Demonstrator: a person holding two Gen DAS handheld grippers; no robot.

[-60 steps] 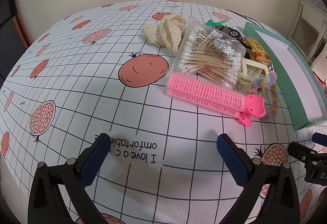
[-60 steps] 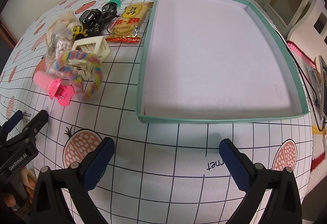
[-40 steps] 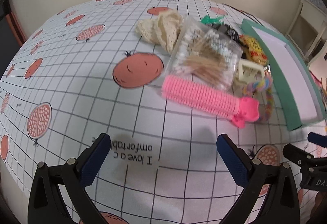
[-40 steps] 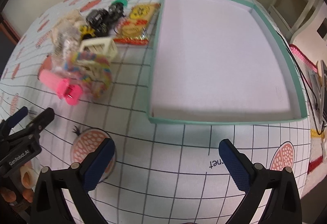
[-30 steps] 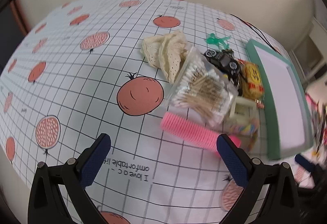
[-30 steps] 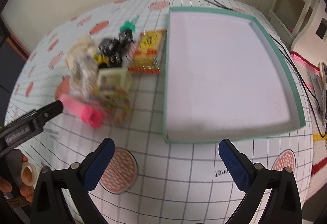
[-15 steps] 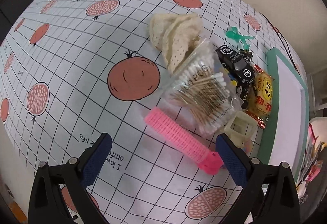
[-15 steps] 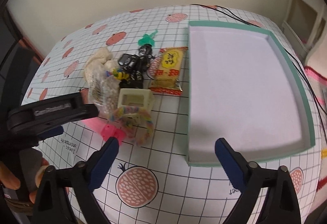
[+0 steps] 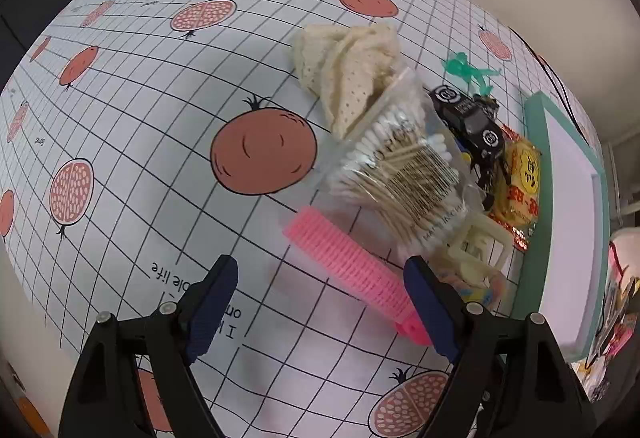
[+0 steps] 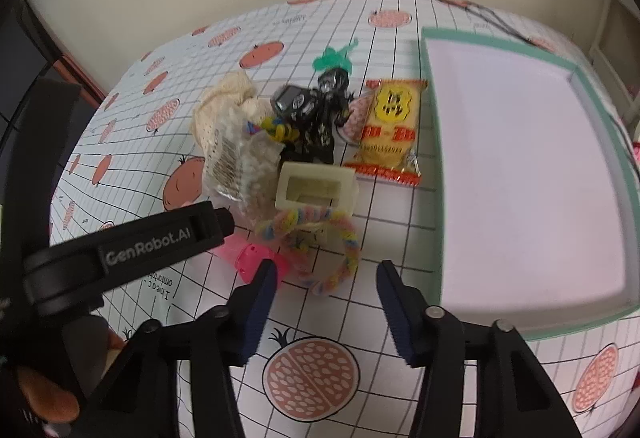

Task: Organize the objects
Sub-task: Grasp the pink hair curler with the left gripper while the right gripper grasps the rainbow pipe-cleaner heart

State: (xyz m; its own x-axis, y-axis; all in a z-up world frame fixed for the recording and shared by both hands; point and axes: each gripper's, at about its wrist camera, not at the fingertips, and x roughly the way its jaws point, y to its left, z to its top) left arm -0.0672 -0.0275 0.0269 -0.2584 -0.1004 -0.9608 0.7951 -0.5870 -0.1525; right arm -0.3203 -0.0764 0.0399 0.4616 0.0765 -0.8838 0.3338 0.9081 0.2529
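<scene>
Both the left gripper [image 9: 320, 302] and the right gripper [image 10: 324, 298] have jaws apart, holding nothing. The pile with the pink roller [image 9: 352, 264] lies center frame; the green tray [image 10: 600, 310] at right has open room.

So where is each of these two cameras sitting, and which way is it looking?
Left wrist view: on the left gripper, looking down along its open fingers at the pink hair roller and bag of cotton swabs.
Right wrist view: on the right gripper, fingers open, facing the rainbow loop and green tray; the left gripper's black arm and a hand show at left.
Both see the roller, swabs, toy car, snack packet and tray.
</scene>
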